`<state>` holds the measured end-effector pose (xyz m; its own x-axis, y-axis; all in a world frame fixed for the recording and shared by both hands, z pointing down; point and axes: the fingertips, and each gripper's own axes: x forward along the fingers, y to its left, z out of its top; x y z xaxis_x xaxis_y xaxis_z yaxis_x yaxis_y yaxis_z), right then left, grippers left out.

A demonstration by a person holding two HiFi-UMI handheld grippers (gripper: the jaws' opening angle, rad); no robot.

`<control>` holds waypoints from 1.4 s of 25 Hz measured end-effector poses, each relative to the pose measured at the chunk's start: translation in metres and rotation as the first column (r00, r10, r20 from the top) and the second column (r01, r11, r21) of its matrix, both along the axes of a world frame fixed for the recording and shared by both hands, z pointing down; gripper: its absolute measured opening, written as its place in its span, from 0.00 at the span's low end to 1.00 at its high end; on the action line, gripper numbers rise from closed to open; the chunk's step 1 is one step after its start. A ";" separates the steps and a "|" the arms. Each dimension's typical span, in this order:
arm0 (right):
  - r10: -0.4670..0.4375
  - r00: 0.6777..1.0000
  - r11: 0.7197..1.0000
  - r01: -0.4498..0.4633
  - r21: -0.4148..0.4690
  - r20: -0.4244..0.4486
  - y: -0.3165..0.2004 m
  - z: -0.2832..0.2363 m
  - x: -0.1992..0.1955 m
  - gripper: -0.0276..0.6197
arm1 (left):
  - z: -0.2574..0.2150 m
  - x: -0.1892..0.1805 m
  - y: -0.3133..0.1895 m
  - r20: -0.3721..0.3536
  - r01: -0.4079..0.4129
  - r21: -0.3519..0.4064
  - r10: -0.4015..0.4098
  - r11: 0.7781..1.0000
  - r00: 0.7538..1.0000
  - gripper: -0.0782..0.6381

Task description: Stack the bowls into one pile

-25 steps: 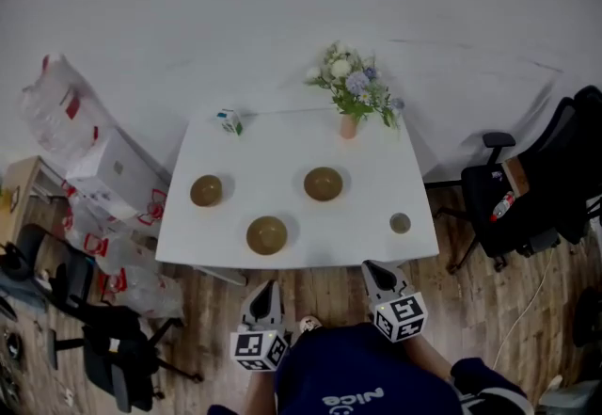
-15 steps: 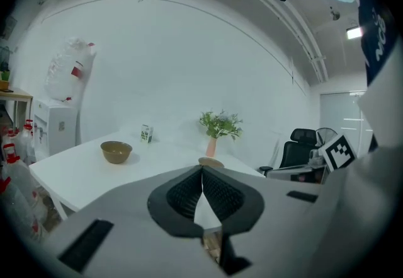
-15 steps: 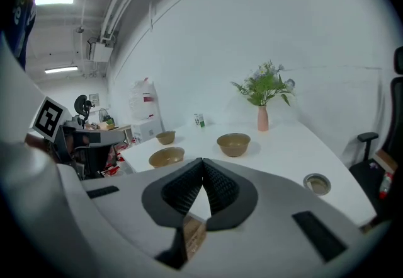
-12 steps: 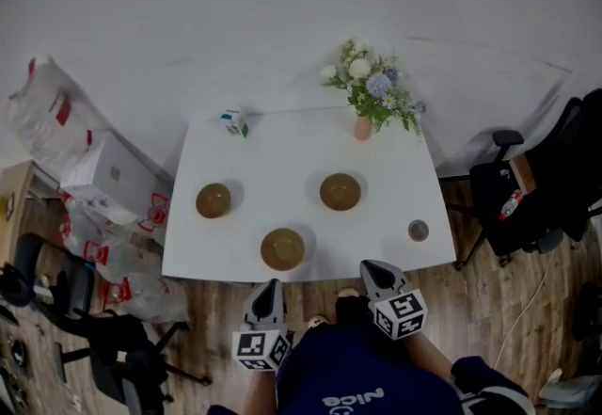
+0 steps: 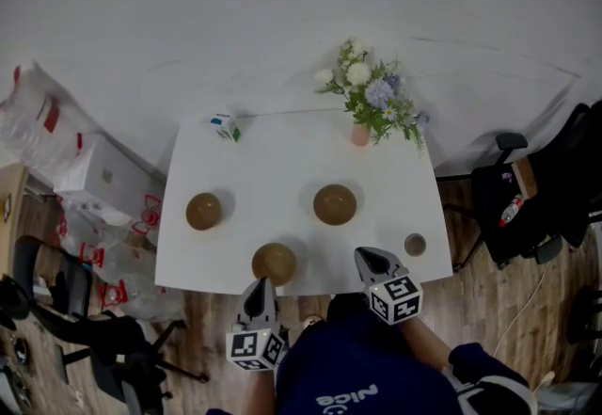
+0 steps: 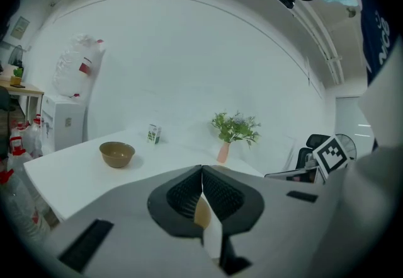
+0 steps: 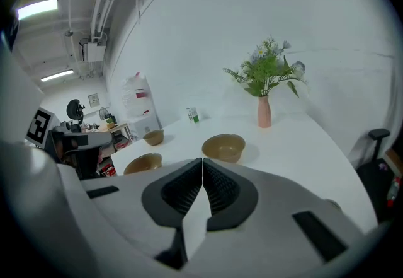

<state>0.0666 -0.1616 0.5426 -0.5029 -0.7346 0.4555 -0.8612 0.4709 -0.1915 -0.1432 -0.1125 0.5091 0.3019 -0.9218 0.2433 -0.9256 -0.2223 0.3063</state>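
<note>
Three tan bowls stand apart on the white table (image 5: 282,159): one at the left (image 5: 203,211), one right of the middle (image 5: 335,204), one at the front edge (image 5: 274,263). My left gripper (image 5: 261,284) is shut and empty, with its tip just short of the front bowl. The right gripper (image 5: 363,256) is also shut and empty, over the front edge, nearer than the middle bowl. In the left gripper view the shut gripper (image 6: 201,173) points past the left bowl (image 6: 117,154). Ahead of the shut gripper (image 7: 202,166) in the right gripper view lie the middle bowl (image 7: 223,146), the front bowl (image 7: 143,163) and the left bowl (image 7: 153,137).
A pink vase of flowers (image 5: 360,134) and a small carton (image 5: 224,125) stand at the table's far edge. A small round dark thing (image 5: 415,244) lies at the front right corner. Bags and boxes (image 5: 85,178) crowd the left; office chairs (image 5: 527,197) stand at the right.
Both grippers have come forward to the table's front edge, still shut. The front bowl now lies right ahead of the left gripper. The bowls have not moved on the table.
</note>
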 end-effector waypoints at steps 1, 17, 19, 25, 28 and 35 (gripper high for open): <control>0.008 1.000 1.000 -0.008 0.002 -0.001 -0.008 -0.001 0.003 0.08 | -0.002 0.001 -0.004 0.002 0.004 0.004 -0.004 1.000 1.000 0.13; 0.050 0.999 0.998 -0.050 -0.040 0.000 -0.098 0.011 0.027 0.23 | -0.002 -0.025 -0.010 0.041 0.142 -0.020 -0.141 0.990 0.989 0.13; 0.039 0.999 0.998 -0.039 -0.058 -0.001 -0.111 0.016 0.024 0.23 | 0.000 -0.031 -0.007 0.050 0.169 -0.032 -0.167 0.985 0.985 0.13; 0.014 0.999 0.994 -0.018 -0.105 -0.034 -0.146 0.033 0.018 0.23 | 0.009 -0.055 0.009 0.054 0.269 -0.073 -0.266 0.960 0.963 0.13; 0.007 0.998 0.992 -0.014 -0.125 -0.062 -0.156 0.042 0.019 0.23 | 0.010 -0.060 0.015 0.061 0.309 -0.084 -0.304 0.948 0.951 0.13; -0.012 0.999 0.979 0.003 -0.203 -0.041 -0.171 0.066 0.017 0.23 | 0.023 -0.056 0.015 0.037 0.333 -0.112 -0.331 0.936 0.943 0.13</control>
